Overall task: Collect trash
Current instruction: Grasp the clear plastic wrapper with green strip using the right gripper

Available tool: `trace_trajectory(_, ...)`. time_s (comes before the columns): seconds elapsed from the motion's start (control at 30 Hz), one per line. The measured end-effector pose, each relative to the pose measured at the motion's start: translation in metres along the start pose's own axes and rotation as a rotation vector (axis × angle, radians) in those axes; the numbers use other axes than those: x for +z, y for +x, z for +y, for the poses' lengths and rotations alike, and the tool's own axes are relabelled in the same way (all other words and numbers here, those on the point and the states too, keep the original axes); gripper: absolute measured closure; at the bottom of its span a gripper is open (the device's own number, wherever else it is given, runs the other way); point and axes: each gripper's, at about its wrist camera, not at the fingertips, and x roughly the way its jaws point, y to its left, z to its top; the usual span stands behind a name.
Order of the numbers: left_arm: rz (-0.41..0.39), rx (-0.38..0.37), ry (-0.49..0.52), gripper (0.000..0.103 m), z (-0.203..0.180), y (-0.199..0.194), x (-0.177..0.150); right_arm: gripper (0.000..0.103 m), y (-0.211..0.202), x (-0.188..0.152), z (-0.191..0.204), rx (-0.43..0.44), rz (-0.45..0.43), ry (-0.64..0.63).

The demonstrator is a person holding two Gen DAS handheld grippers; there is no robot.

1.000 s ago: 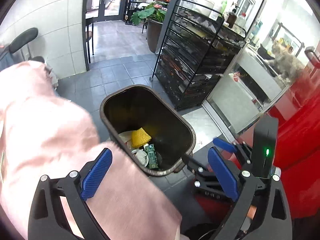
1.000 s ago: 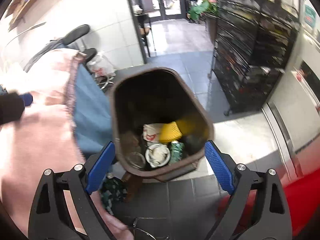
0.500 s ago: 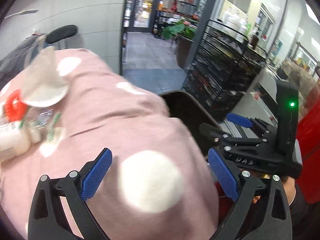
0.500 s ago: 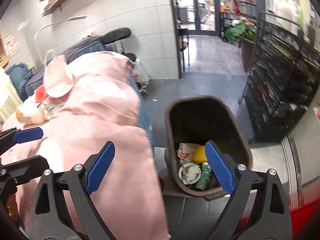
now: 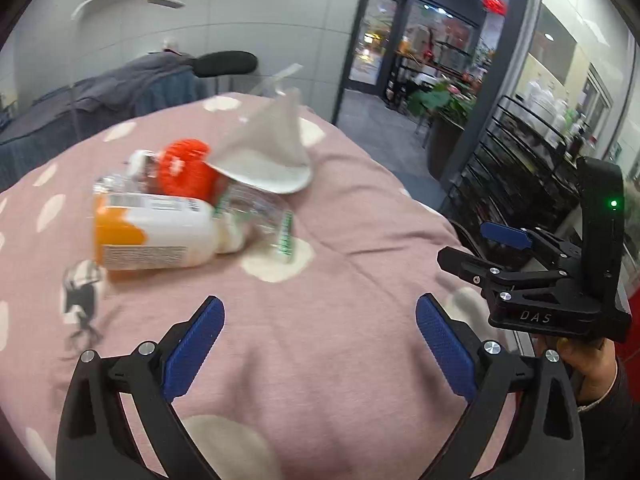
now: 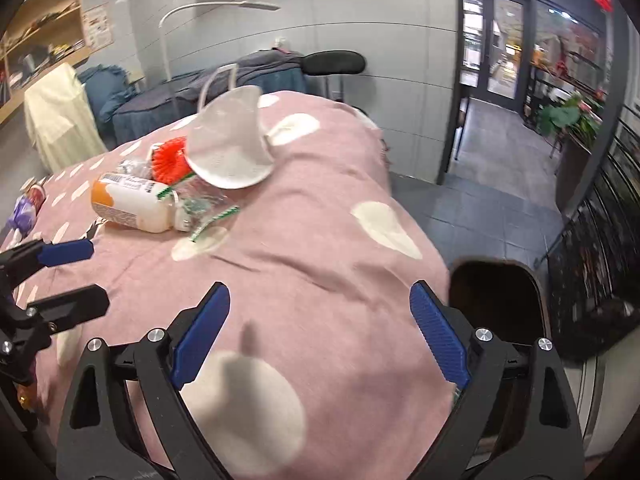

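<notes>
A heap of trash lies on the pink spotted tablecloth: a white and orange bottle on its side, a crumpled clear plastic bottle, a red-orange ruffled piece and a white face mask. The same bottle, red piece and mask show in the right wrist view. My left gripper is open and empty, short of the heap. My right gripper is open and empty over the cloth. The brown trash bin stands beside the table at right.
A black wire rack and potted plant stand to the right. A chair with draped clothes is behind the table. A small purple item lies at the table's far left. Grey tiled floor leads to glass doors.
Both grippers have swung up and left from over the bin to the table top. The trash heap has come into view ahead. Both stay open and empty.
</notes>
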Motion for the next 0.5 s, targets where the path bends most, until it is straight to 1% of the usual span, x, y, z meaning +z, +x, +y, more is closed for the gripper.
trace_trajectory(0.13, -0.029, 0.040, -0.068, 0.008, 0.034, -0.015, -0.002, 0.013, 0.019, 0.018, 0.035, 0.043, 0.034, -0.083)
trace_trajectory(0.3, -0.019, 0.075, -0.111, 0.008, 0.062, -0.018, -0.007, 0.013, 0.052, 0.035, 0.079, 0.101, 0.105, -0.205)
trace_trajectory(0.43, -0.004, 0.079, -0.128, 0.008, 0.076, -0.018, -0.010, 0.013, 0.080, 0.047, 0.111, 0.086, 0.172, -0.322)
trace_trajectory(0.5, -0.003, 0.074, -0.137, 0.008, 0.080, -0.018, -0.010, 0.013, 0.091, 0.053, 0.121, 0.067, 0.184, -0.368)
